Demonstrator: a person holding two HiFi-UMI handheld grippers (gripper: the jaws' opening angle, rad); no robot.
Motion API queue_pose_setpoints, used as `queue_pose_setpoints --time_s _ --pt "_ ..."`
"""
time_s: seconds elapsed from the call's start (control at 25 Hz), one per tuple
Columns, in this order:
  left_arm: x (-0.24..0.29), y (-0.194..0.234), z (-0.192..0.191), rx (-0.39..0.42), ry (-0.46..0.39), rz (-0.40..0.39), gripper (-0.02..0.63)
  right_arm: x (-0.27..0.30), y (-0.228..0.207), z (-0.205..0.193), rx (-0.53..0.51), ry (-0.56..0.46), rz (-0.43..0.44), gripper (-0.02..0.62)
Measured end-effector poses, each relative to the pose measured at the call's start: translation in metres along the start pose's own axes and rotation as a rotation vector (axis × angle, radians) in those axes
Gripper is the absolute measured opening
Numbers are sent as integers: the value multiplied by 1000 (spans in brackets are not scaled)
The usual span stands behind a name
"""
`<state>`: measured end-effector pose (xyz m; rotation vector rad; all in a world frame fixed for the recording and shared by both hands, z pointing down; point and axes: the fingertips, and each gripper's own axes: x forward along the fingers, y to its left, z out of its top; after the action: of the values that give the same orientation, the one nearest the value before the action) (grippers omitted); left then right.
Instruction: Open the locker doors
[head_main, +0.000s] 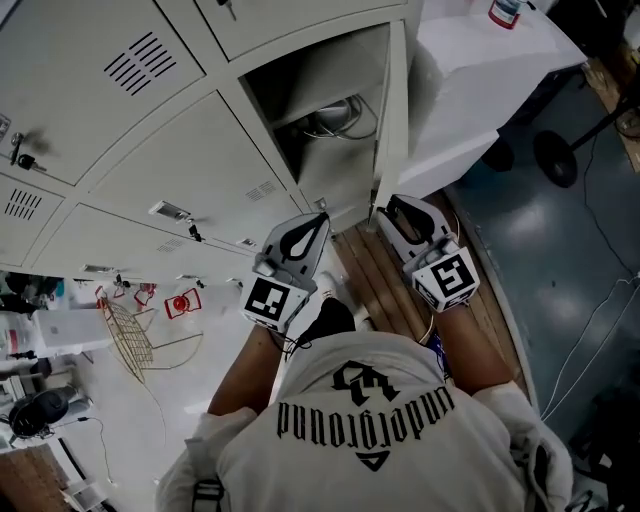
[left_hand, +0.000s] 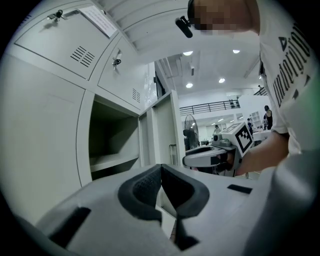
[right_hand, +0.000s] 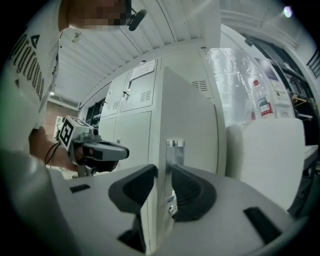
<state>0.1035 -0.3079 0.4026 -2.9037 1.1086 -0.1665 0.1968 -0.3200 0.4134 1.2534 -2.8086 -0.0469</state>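
One door edge (right_hand: 160, 125) gripped by right tool (right_hand: 164, 175), open floor (head_main: 570, 240) beside.

Open locker door (head_main: 393, 120): pale grey sheet metal, upright, swung well out from frame, seen edge-on from above; vent slots near top; bright latch plate (right_hand: 175, 150) at free edge. Open compartment (head_main: 325, 95) behind, shelf inside. Closed doors (head_main: 175, 165) alongside: same grey, slotted vents.
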Motion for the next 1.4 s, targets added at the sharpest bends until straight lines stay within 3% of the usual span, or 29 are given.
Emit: queue_pose_setpoints --time_s 0.24,0.6,1.0,1.08,1.4 --pt "25 -31 6 16 -6 -66 8 -48 -36 -6 13 6 -103 73" --pt "53 -57 4 35 5 -132 8 -87 -92 -13 0 16 -208 67" --pt "48 -55 6 42 10 -129 8 -108 -143 -18 41 -7 -293 57" --pt "45 -54 8 41 6 -124 8 -110 -151 -18 37 -6 -315 20" --pt "30 -41 7 43 8 -87 8 -112 -168 -20 44 -19 -351 6"
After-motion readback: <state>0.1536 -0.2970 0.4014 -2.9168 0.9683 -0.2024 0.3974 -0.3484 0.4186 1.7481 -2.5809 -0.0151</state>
